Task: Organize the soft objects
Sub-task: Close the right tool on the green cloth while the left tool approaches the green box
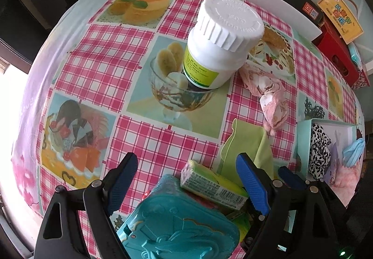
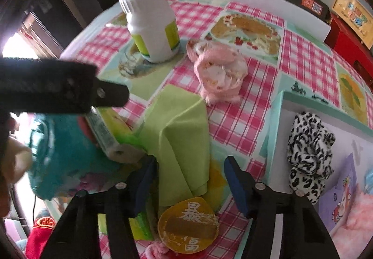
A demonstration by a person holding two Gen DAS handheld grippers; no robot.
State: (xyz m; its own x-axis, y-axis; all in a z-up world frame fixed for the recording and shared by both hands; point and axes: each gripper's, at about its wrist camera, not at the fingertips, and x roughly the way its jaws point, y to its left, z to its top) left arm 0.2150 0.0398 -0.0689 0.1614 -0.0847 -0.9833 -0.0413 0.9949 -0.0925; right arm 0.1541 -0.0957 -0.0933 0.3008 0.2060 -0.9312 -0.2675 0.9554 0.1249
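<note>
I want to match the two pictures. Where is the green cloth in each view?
Left wrist view: green cloth lies lower right, beside the right-hand jaw.
Right wrist view: green cloth lies at centre, running down between the jaws.
Shared landmark: the white bottle, standing farther back on the table.

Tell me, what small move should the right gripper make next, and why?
Probably close the right gripper on the green cloth and lift. Its jaws straddle the cloth but are not yet pressing it, and the open box holding a spotted scrunchie sits beside it.
</note>
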